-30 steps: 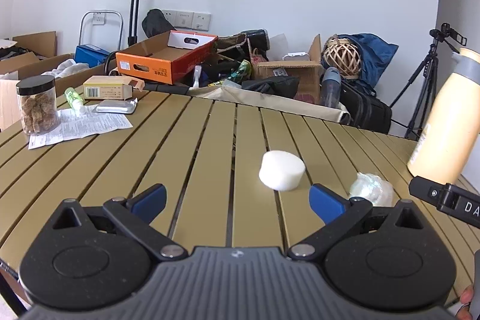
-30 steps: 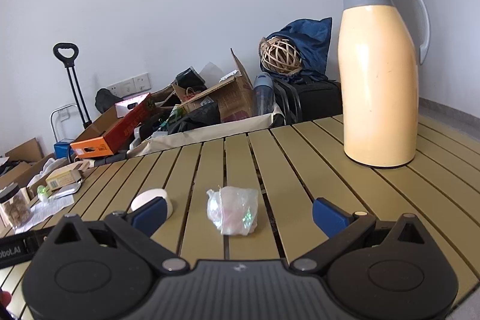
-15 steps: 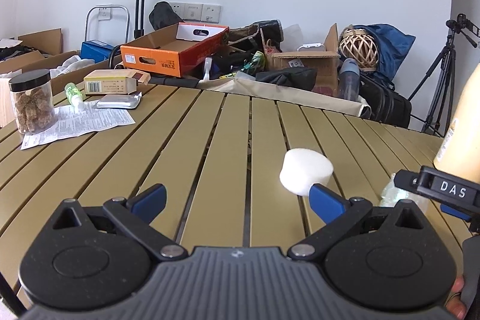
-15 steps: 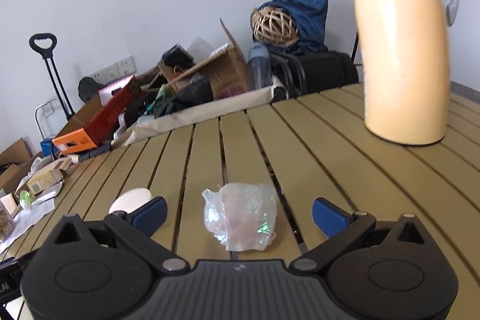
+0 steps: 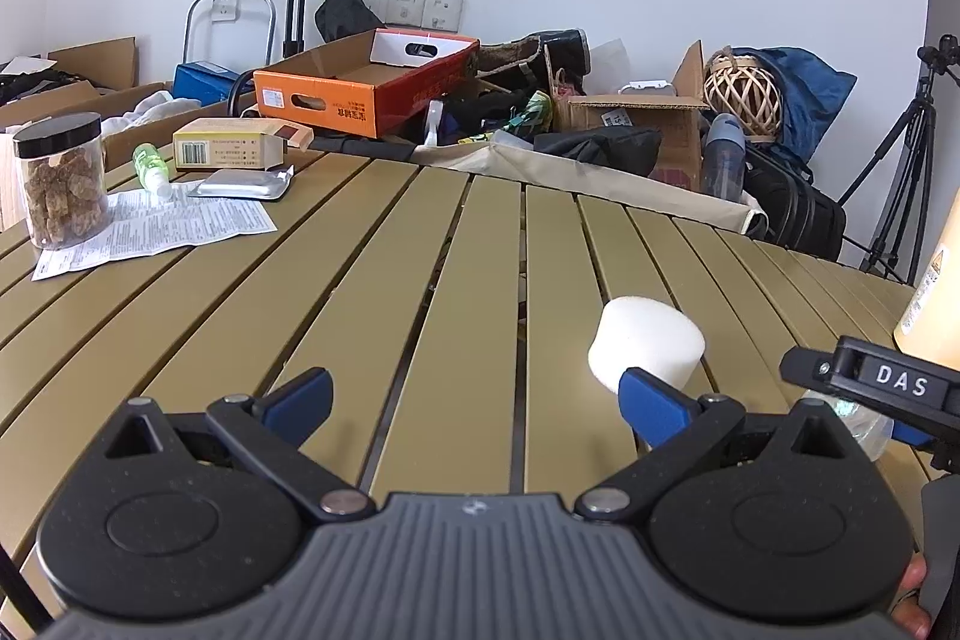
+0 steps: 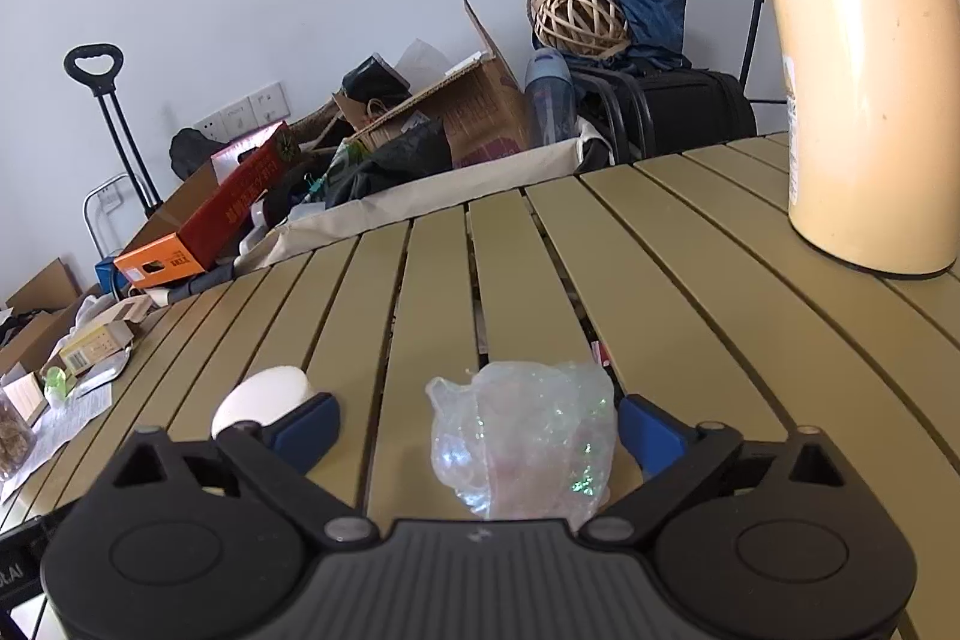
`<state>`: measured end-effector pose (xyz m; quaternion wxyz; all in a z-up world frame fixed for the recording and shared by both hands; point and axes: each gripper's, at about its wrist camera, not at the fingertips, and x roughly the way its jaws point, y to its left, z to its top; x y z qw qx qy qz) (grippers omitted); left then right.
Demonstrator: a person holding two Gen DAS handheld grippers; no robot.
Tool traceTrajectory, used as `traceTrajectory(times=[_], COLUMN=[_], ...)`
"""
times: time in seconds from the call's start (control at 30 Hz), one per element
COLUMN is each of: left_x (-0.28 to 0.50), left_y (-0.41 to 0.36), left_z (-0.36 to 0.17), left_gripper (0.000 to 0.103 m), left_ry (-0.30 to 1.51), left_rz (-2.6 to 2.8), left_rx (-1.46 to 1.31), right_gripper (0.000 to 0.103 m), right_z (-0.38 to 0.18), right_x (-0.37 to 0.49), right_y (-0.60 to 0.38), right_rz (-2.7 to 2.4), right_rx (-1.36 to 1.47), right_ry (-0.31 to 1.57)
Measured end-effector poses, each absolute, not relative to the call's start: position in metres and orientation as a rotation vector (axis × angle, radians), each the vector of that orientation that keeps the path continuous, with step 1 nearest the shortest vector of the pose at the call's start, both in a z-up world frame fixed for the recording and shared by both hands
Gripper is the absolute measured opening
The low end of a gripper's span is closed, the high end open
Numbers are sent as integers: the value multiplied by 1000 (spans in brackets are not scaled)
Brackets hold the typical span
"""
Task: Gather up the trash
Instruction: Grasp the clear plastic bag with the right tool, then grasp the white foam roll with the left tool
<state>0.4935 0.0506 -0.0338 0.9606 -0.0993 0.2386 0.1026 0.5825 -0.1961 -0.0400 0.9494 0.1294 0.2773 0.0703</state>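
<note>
Trash-wise nothing's collected yet: crumpled plastic wrapper sits on the counter between my right tongs, just closing but not gripping, left tongs wide open, empty, white foam puck untouched.

On your slatted table you have two pieces of loose trash: one white foam puck and one crumpled clear plastic wrapper, near and to the right; one tall cream thermos at the far right; at the far left, one jar with a black lid, one printed paper sheet, one small green bottle, one silver foil pouch and one yellow carton; and two grippers, one per hand.
</note>
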Motion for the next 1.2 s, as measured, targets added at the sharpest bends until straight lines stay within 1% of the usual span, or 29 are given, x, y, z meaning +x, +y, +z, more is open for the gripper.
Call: traceTrajectory(times=[0.03,0.1,0.23,0.3,0.4,0.7,0.97,1.2], left_x=[493,493,492,492,493,496,510,542], left_y=[49,47,45,45,45,43,25,-10], left_z=[-34,-34,-34,-34,-34,-30,-7,0], left_gripper=[103,103,103,103,103,103,103,103], left_ry=[482,480,476,477,480,492,478,524], left_rz=[210,211,211,216,214,221,185,160], left_rx=[-200,-193,-182,-184,-187,-200,-222,-188], right_gripper=[92,80,71,55,49,44,43,43], right_z=[-41,-43,-46,-47,-48,-47,-37,-30], right_x=[584,585,586,587,585,574,563,555], right_y=[-197,-198,-201,-202,-202,-220,-252,-286], right_rz=[145,139,148,142,130,144,148,117], right_rx=[269,280,313,321,324,430,519,575], right_ry=[572,583,600,607,602,546,485,441])
